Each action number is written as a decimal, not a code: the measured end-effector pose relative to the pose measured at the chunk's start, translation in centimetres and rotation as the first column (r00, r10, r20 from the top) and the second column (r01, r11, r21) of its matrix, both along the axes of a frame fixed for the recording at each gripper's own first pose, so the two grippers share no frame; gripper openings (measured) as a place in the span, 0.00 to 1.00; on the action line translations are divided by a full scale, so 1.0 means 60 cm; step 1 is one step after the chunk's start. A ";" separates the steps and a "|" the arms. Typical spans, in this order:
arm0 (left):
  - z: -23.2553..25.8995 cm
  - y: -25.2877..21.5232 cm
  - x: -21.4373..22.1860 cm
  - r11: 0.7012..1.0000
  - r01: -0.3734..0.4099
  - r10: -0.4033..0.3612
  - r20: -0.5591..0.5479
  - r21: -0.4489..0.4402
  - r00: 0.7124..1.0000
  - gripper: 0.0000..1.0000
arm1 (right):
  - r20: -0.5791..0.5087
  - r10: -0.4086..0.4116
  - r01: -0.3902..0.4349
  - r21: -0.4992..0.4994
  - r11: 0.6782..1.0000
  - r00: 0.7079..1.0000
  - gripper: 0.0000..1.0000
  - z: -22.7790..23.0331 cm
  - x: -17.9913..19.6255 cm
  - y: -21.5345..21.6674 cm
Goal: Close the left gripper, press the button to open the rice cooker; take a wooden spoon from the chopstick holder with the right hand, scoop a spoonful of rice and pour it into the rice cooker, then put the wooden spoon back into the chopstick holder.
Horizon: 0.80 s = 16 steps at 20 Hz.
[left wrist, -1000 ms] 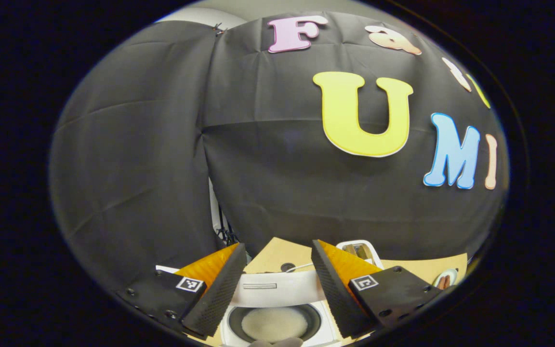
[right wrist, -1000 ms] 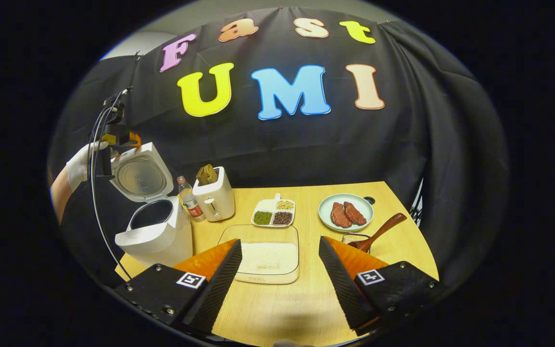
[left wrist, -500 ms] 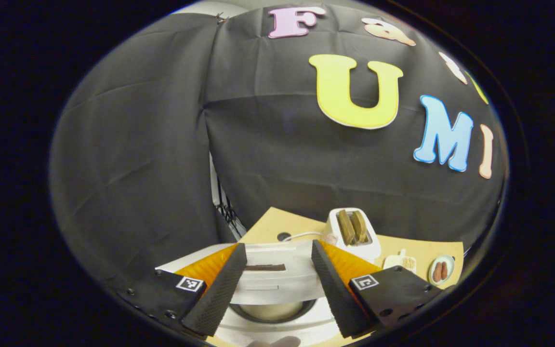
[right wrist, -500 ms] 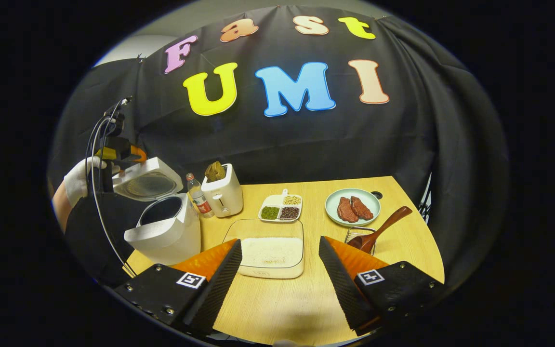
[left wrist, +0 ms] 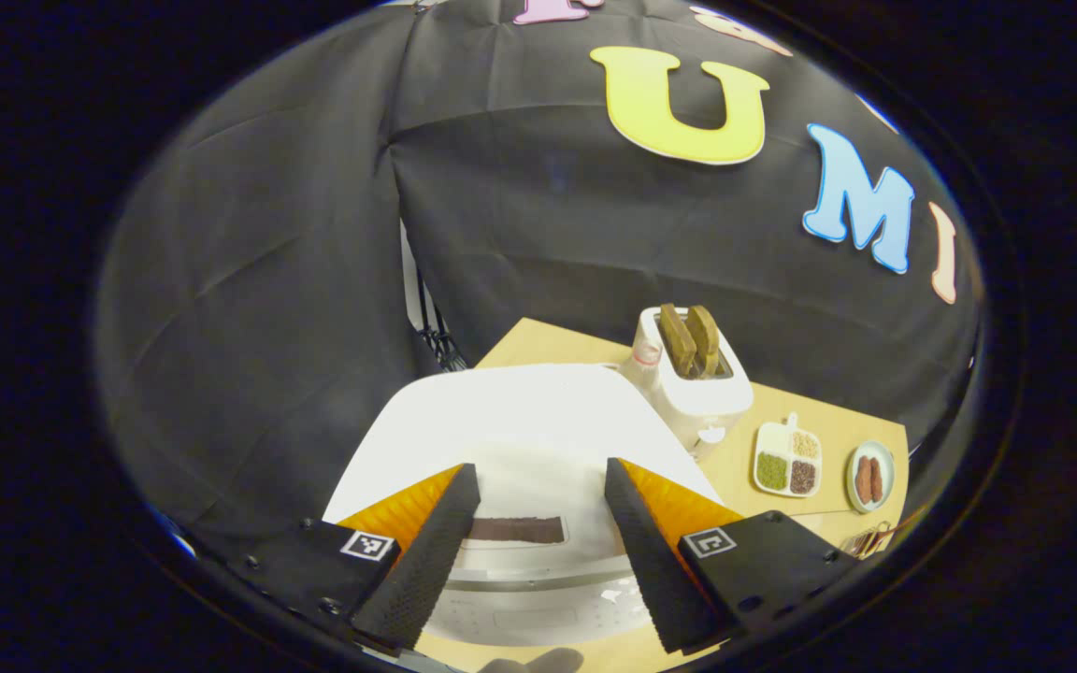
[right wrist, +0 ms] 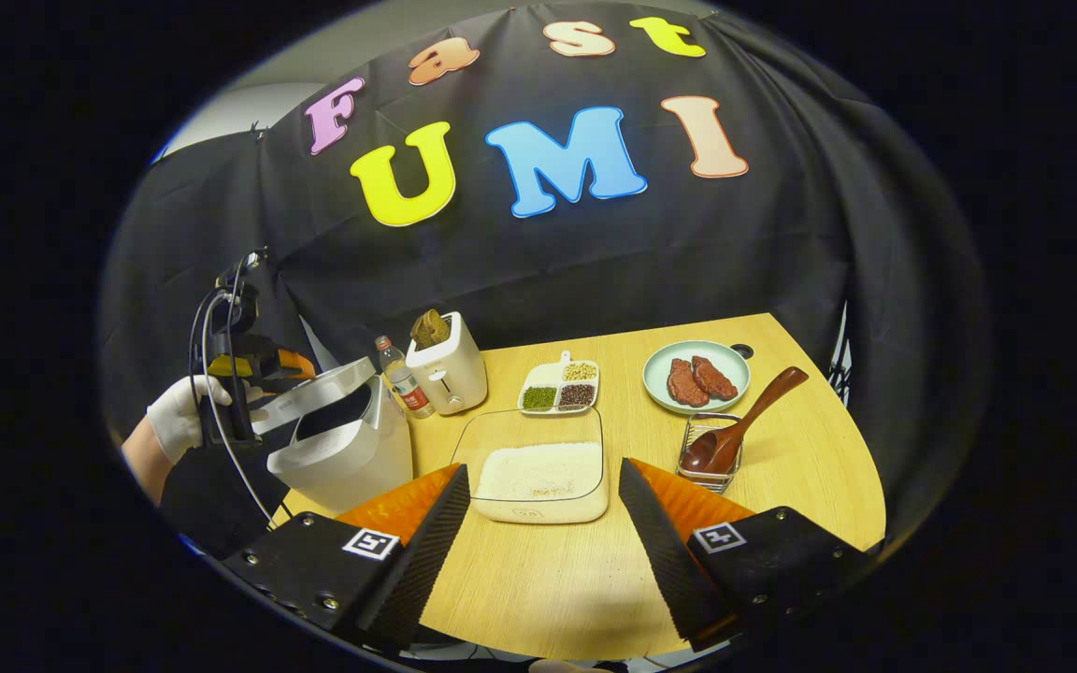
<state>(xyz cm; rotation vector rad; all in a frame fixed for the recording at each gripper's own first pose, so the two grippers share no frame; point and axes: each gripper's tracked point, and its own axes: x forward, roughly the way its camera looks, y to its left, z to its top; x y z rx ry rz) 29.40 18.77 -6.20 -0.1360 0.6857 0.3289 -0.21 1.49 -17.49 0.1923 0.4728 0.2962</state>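
1. Left gripper (left wrist: 538, 523) is right over the rice cooker (left wrist: 510, 439), fingers spread apart with nothing between them. In the right gripper view you can see it from the side (right wrist: 263, 369), held by a gloved hand (right wrist: 179, 421) at the far-left edge of the lid (right wrist: 314, 397).
2. The lid looks tilted low over the pot, not quite shut as far as I can tell; the front gap is visible in the right gripper view.
3. Right gripper (right wrist: 543, 551) hangs over the near edge of the worktop (right wrist: 782, 467), fingers wide open, holding nothing.
4. Wooden spoon (right wrist: 739, 425) sits bowl-down in the wire chopstick holder (right wrist: 707, 458), handle leaning up and away to the far right. That's just far-right of the right gripper's right finger, so the right hand is clearly the nearer one.
5. Glass dish of rice (right wrist: 538, 472) is dead ahead between the right fingers, cooker well off to the left of it.
6. My guess: spoon looks already put back, so the scoop part is probably done. Any regrasp would mean meeting that slanted handle crosswise
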 end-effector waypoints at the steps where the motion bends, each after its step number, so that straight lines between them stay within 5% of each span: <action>1: -0.001 0.002 0.001 1.000 0.003 -0.003 -0.016 -0.001 1.000 0.96 | -0.003 0.000 0.000 0.001 1.000 1.000 0.98 0.000 -0.001 -0.001; 16: -0.023 -0.012 0.000 0.999 0.032 -0.031 -0.071 0.012 0.997 1.00 | -0.067 0.048 -0.045 0.045 0.998 0.997 0.98 -0.016 -0.010 0.035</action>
